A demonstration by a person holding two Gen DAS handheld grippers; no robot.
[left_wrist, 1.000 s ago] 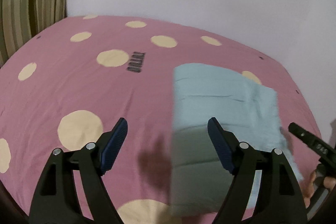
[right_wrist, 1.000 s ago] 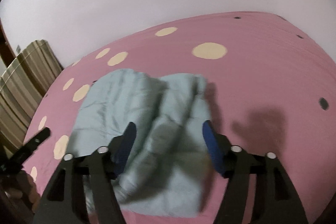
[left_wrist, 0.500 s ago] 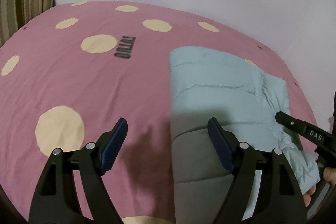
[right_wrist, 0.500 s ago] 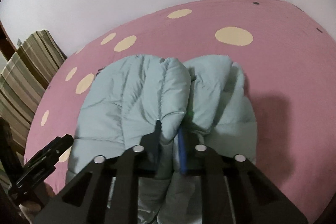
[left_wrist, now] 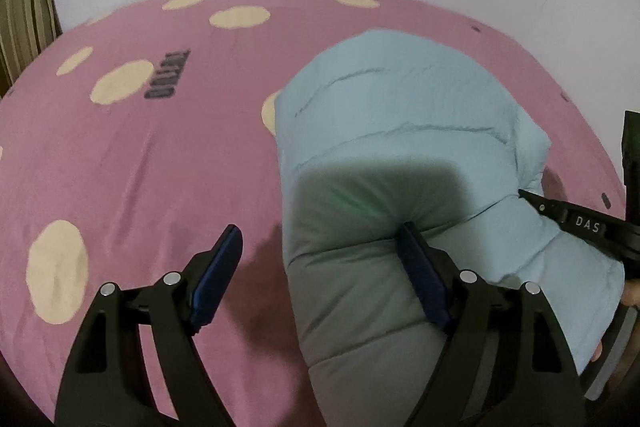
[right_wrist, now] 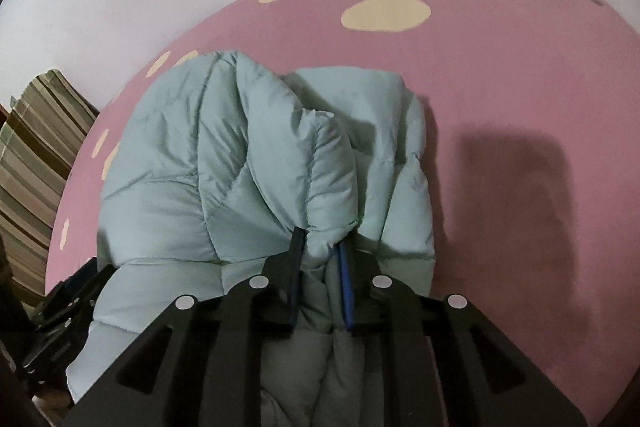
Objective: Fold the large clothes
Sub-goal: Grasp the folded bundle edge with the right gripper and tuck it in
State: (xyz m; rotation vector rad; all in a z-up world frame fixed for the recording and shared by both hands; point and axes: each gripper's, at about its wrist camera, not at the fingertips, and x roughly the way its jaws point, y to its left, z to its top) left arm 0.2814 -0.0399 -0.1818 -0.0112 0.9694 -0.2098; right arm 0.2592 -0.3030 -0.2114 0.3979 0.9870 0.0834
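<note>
A pale blue puffer jacket (left_wrist: 400,107) lies bunched on the pink spotted bed sheet (left_wrist: 160,167). My left gripper (left_wrist: 318,231) hangs just over its near left edge, open wide and still opening a little. That edge runs between the fingers, and the right finger (left_wrist: 424,279) rests against the padding. In the right wrist view my right gripper (right_wrist: 320,239) is shut on a raised fold of the jacket (right_wrist: 200,167); its jaws are easing apart, but the pads still pinch the fabric. The right gripper's black body (left_wrist: 576,223) shows at the jacket's right side.
The sheet (right_wrist: 500,67) stretches bare to the left and the right of the jacket. A striped cushion (left_wrist: 24,7) stands at the far left against the white wall, and it shows too in the right wrist view (right_wrist: 36,155). Part of a hand (left_wrist: 632,293) is at the right edge.
Both grippers have come down closer to the jacket. The right gripper closed from open onto a fold and the jacket bunched up around it. The left stayed open.
</note>
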